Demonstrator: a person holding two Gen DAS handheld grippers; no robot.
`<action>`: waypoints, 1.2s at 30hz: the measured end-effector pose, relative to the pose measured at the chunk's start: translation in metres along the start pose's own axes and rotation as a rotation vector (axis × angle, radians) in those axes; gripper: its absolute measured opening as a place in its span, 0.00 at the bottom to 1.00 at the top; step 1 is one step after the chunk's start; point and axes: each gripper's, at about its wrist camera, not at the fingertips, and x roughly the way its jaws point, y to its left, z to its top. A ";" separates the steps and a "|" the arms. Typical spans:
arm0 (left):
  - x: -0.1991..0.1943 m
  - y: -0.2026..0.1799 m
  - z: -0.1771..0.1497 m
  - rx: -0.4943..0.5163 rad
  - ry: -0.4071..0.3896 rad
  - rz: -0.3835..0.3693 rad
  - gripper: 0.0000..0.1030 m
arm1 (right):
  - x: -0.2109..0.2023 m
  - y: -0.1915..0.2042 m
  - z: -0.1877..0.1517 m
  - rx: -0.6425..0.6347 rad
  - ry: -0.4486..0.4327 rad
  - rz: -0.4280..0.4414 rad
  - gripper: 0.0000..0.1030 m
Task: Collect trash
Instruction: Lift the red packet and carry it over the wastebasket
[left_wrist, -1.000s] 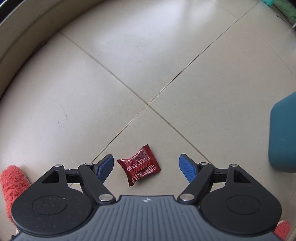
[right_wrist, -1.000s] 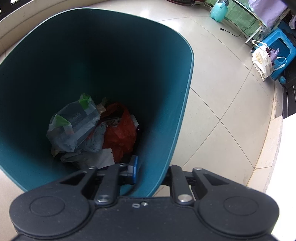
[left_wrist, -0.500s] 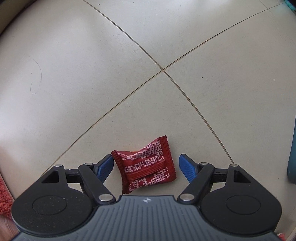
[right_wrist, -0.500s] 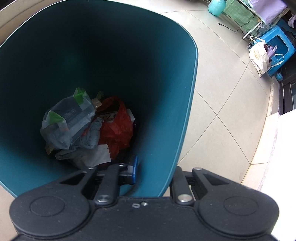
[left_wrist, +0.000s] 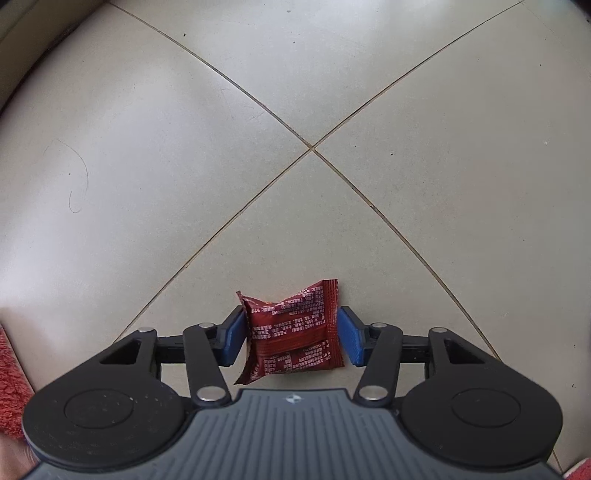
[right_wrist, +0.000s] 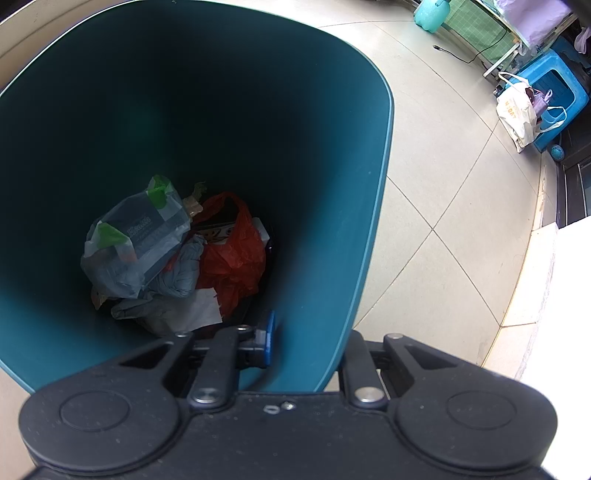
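**Inspector:** Left claw (left_wrist: 291, 338) first. What is the main risk?

**Assistant:** Its blue pads (left_wrist: 349, 341) stand either side of the red wrapper (left_wrist: 293, 332), touching or just beside its edges; whether they truly pinch it I cannot tell. The wrapper is thin, crinkled foil. In my judgement, a squeeze on the edges alone could buckle it and let it slide out on the lift.

**Inspector:** Any second risk?

**Assistant:** The wrapper appears to lie low against the tiled floor (left_wrist: 443, 147). If the pads ride above it, they could close on nothing.

**Inspector:** And the right claw (right_wrist: 306, 341)?

**Assistant:** It clamps the near right wall of the teal bin (right_wrist: 373, 184), one pad inside, the other hidden outside. The bin looks tilted toward the camera. A loosened hold could drop it and spill the bags (right_wrist: 229, 254) at the bottom.

**Inspector:** Describe the wrapper.

**Assistant:** Dark red, roughly square, puffed in the middle, covered in small white print with a seam across it. Its near left corner curls downward. It sits on the floor close to the claw body, nearer than the crossing of the grout lines (left_wrist: 312, 148).
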 end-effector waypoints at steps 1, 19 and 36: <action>-0.007 -0.006 0.001 0.000 0.000 0.001 0.40 | 0.000 0.000 0.000 0.000 -0.001 0.002 0.15; -0.127 -0.040 -0.001 0.085 -0.097 -0.020 0.16 | -0.011 -0.012 -0.005 0.019 -0.045 0.045 0.13; -0.340 -0.177 -0.026 0.381 -0.378 -0.211 0.16 | -0.014 -0.013 -0.005 0.031 -0.055 0.054 0.13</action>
